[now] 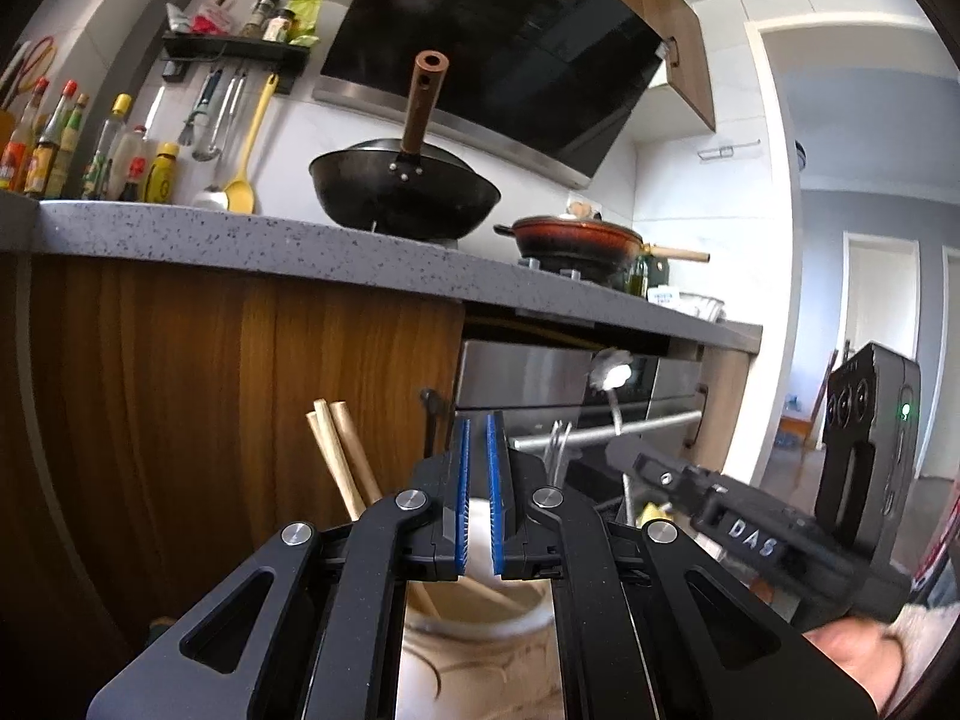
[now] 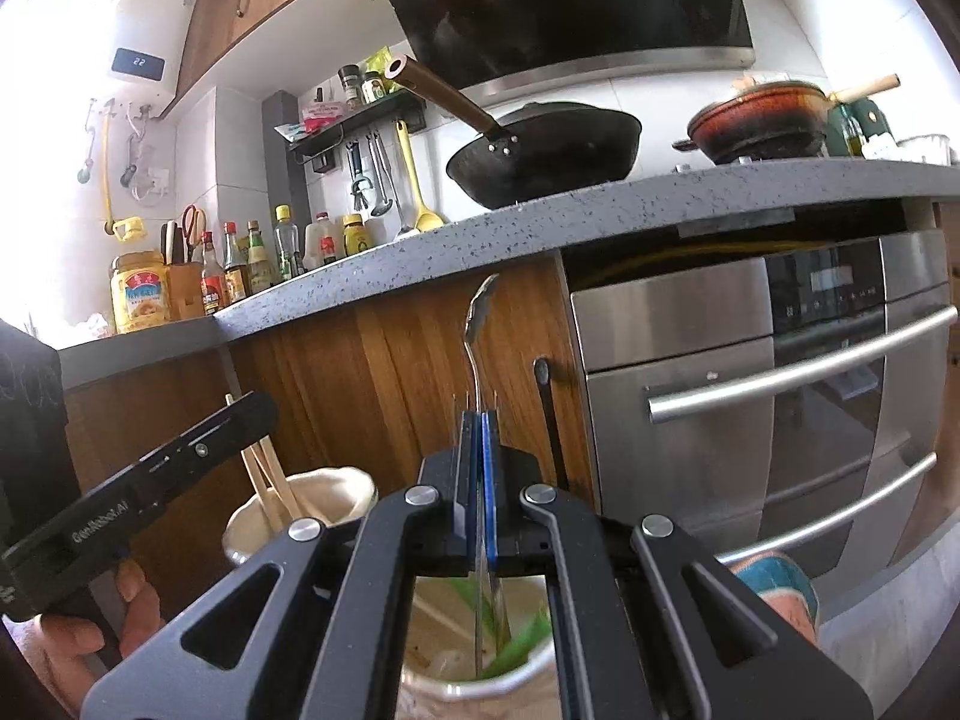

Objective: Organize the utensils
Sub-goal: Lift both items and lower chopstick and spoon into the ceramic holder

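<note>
My left gripper is shut on the rim of a cream cup, and the cup wall shows between the blue pads. Several wooden chopsticks stand in that cup. In the right wrist view the same cup with its chopsticks sits at lower left, with the left gripper reaching to it. My right gripper is shut on the handle of an upright metal spoon. The handle runs down into a white cup with green leaves. From the left wrist view the spoon and a fork rise beside the right gripper.
A grey speckled counter overhangs a wooden cabinet and a steel oven with bar handles. On the counter stand a black wok, a red pot and sauce bottles. A hand holds the left gripper.
</note>
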{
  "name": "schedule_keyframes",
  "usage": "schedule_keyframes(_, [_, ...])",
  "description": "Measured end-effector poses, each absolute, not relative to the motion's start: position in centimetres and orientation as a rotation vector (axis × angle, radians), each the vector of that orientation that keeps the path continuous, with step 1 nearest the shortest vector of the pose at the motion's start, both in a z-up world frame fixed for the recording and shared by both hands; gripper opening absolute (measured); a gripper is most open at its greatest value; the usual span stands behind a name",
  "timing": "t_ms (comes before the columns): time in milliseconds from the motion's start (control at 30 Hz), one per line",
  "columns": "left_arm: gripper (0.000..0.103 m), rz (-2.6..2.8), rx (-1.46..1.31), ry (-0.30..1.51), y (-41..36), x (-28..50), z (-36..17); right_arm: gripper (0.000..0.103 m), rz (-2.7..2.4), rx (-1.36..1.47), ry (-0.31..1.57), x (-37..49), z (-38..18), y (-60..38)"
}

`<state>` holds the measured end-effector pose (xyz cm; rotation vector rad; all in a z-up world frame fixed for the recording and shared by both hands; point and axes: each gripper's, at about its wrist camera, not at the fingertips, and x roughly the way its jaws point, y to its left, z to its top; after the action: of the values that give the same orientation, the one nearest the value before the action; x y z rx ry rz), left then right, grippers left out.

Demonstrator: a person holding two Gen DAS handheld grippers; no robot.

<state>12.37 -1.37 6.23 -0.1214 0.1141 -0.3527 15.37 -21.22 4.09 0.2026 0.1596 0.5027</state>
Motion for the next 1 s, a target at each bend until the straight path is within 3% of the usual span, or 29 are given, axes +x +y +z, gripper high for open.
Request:
schedule_keyframes(700, [0.007,-0.374,-0.116,0.159,-1.2,11.5,5.5,0.001,0.542,0.263,0.282,15.8,2.1,-22.6])
schedule_keyframes(833, [0.014,-0.384,-0.129,0.166,-1.1,11.6,5.4,0.002,0.539,0.249,0.305,16.0,1.8,-22.1])
schedule_keyframes(933, [0.016,-0.385,-0.126,0.168,-1.1,11.6,5.4,0.007,0.539,0.253,0.319,16.2,1.7,-22.1])
schedule_keyframes(1000, [0.019,-0.383,-0.124,0.166,-1.1,11.5,5.4,0.023,0.535,0.256,0.305,15.9,1.9,-22.2])
